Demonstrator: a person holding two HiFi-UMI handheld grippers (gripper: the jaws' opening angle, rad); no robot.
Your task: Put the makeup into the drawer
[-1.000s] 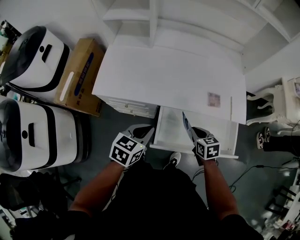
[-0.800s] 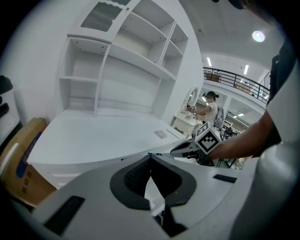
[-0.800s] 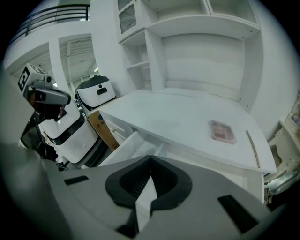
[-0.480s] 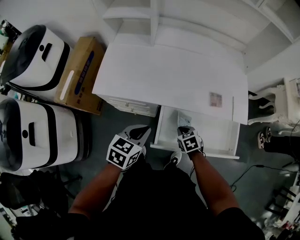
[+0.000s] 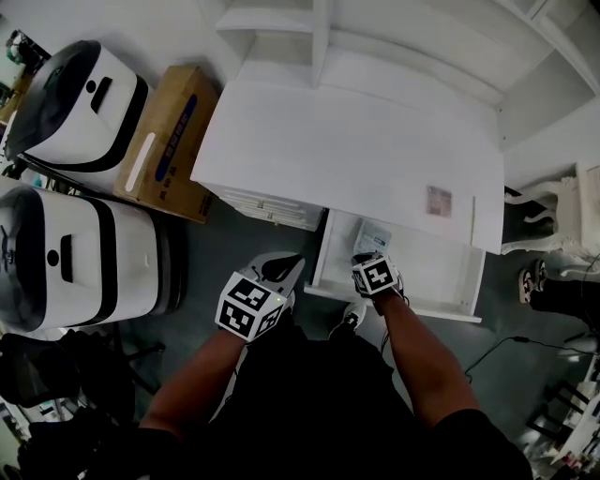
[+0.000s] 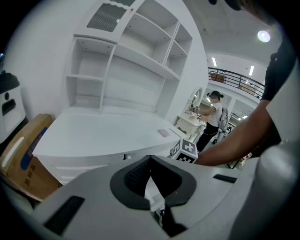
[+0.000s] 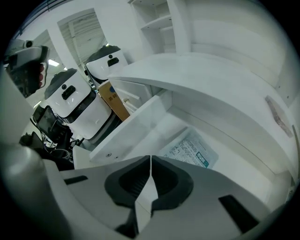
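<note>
The white drawer (image 5: 323,267) stands pulled out below the white desk top (image 5: 356,141). A flat printed makeup packet (image 5: 372,234) (image 7: 190,151) lies on the drawer floor. My right gripper (image 5: 367,258) (image 7: 150,158) points steeply down into the drawer, shut, its tips at the packet's near corner. A small pinkish item (image 5: 438,201) (image 6: 163,133) rests on the desk top above the drawer. My left gripper (image 5: 291,267) (image 6: 150,159) hovers outside the drawer's left front corner, shut and empty.
Two white machines (image 5: 70,103) (image 5: 66,258) and a cardboard box (image 5: 169,141) stand left of the desk. Shelves (image 5: 319,28) rise at its back. White furniture (image 5: 562,206) is at the right. A person (image 6: 213,112) stands far off in the left gripper view.
My right gripper has sunk down and leftward into the drawer, taking the packet from upright in the air to flat on the drawer floor. The left gripper has hardly moved.
</note>
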